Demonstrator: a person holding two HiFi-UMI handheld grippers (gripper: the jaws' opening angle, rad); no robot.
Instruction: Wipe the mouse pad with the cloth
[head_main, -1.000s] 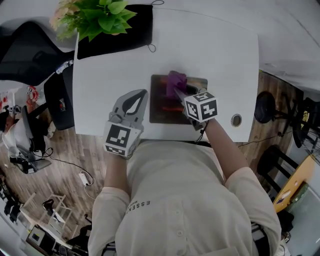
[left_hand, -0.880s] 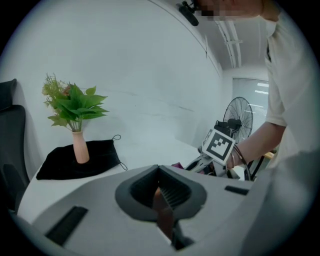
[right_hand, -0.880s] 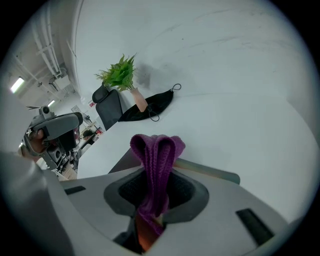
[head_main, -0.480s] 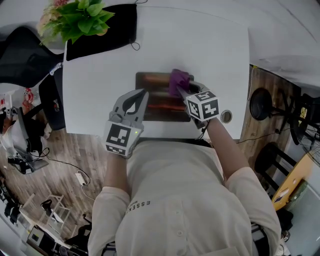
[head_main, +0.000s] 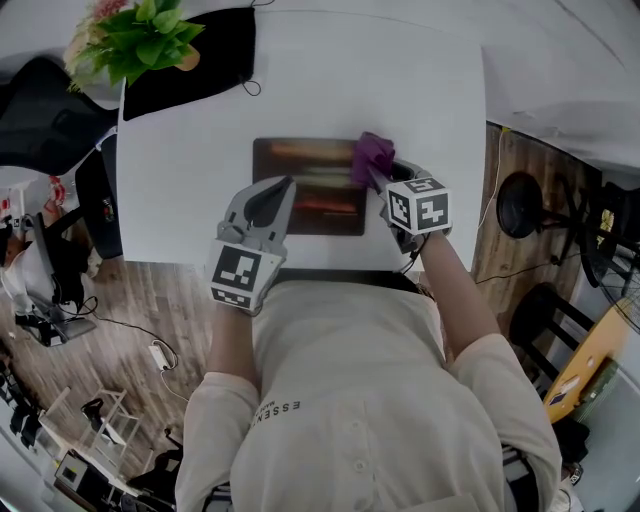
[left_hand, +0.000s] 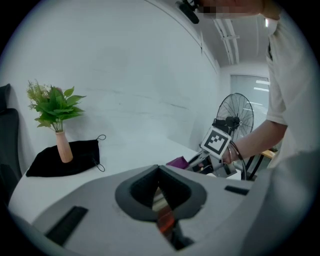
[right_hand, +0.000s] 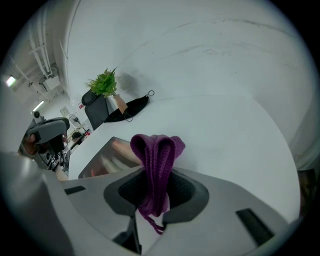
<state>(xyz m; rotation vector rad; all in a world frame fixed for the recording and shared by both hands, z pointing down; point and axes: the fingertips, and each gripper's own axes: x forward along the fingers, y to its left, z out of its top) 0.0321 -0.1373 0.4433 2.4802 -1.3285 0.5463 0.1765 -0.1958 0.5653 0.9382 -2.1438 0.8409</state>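
Cloth (head_main: 372, 156) first: your right gripper (head_main: 376, 176) is clamped on it. In the right gripper view the purple knit sits folded between the jaws, with a doubled loop standing out ahead of them and a loose strand hanging below. From the head view, that bunch sits at the far right corner of the mouse pad (head_main: 300, 190), overlapping its edge. Whether the cloth presses on the pad, you cannot tell from here.

The mouse pad lies flat on the white worktop (head_main: 430, 90), a dark rectangle with a reddish sheen, just in front of your body.

Your left gripper (head_main: 284, 188) has its jaws together with nothing held. Its own view shows only a thin slit between the pads, through which the pad's surface shows. Its tips sit over the near left part of the pad.

At the far left corner of the worktop a potted plant (head_main: 135, 38) stands on a black pouch (head_main: 220, 50), well apart from the pad.
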